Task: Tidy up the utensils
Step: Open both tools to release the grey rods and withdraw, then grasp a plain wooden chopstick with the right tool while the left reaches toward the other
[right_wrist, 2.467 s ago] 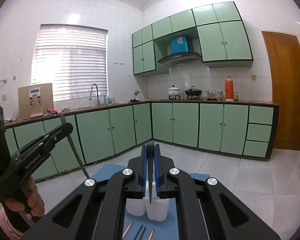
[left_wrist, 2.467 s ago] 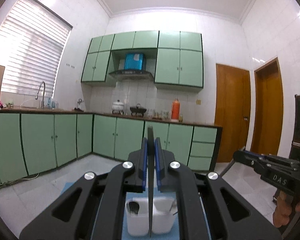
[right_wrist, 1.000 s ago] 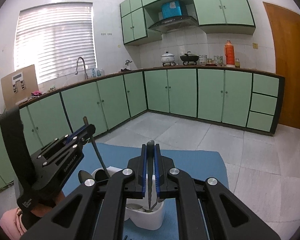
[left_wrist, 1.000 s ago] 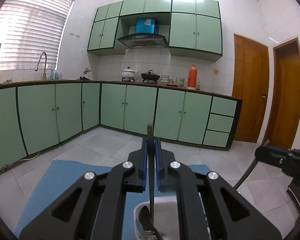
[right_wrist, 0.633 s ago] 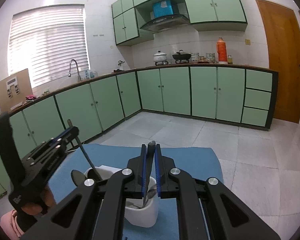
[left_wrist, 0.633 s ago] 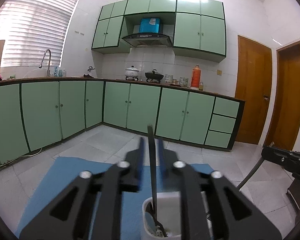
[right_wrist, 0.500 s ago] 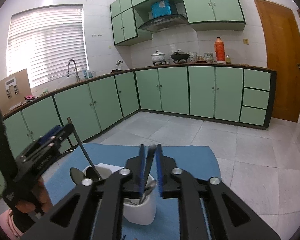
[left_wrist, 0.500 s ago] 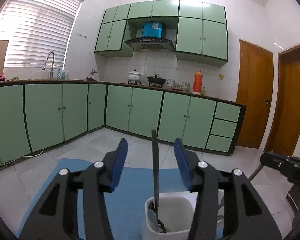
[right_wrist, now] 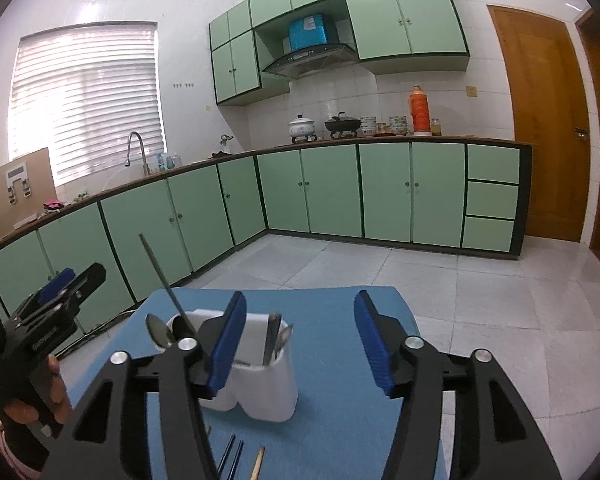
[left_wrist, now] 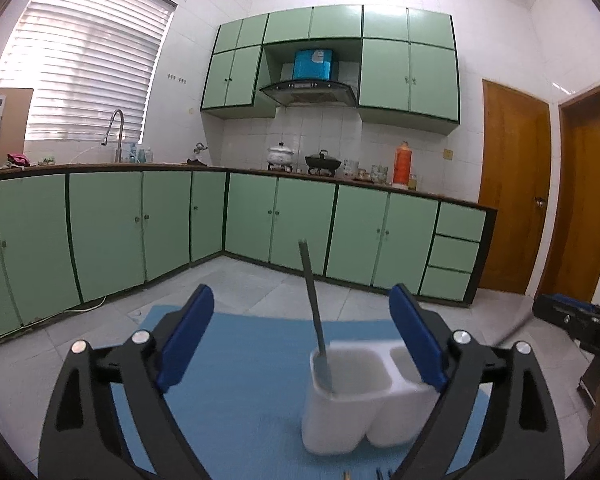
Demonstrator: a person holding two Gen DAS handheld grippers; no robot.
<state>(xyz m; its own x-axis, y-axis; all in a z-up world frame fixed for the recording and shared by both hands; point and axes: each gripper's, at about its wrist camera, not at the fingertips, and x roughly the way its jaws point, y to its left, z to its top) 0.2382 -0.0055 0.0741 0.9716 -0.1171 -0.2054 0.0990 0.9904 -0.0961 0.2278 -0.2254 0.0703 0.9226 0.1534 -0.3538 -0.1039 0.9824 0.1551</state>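
A white two-compartment holder (left_wrist: 364, 396) (right_wrist: 260, 384) stands on a blue mat (left_wrist: 236, 380) (right_wrist: 340, 360). My left gripper (left_wrist: 302, 338) (right_wrist: 72, 280) has its jaws opening wide. A metal utensil handle (left_wrist: 314, 312) (right_wrist: 168, 284) stands free between them, leaning in the holder's left compartment beside a spoon (right_wrist: 160, 334). My right gripper (right_wrist: 300, 344) (left_wrist: 540, 306) is also opening, with nothing pressed between its blue pads (right_wrist: 226, 344). A knife and another utensil (right_wrist: 274, 338) rest in the right compartment, just ahead of it.
Chopsticks (right_wrist: 232, 456) and a wooden stick (right_wrist: 258, 462) lie on the mat close to me. A hand (right_wrist: 40, 396) holds the left gripper. Green cabinets (left_wrist: 300, 224) line the far walls, with tiled floor (right_wrist: 460, 292) around the mat.
Both grippers were shut on utensil handles over the holder. They have opened and let go, the utensils now stand in the holder, and both grippers have drawn back from it.
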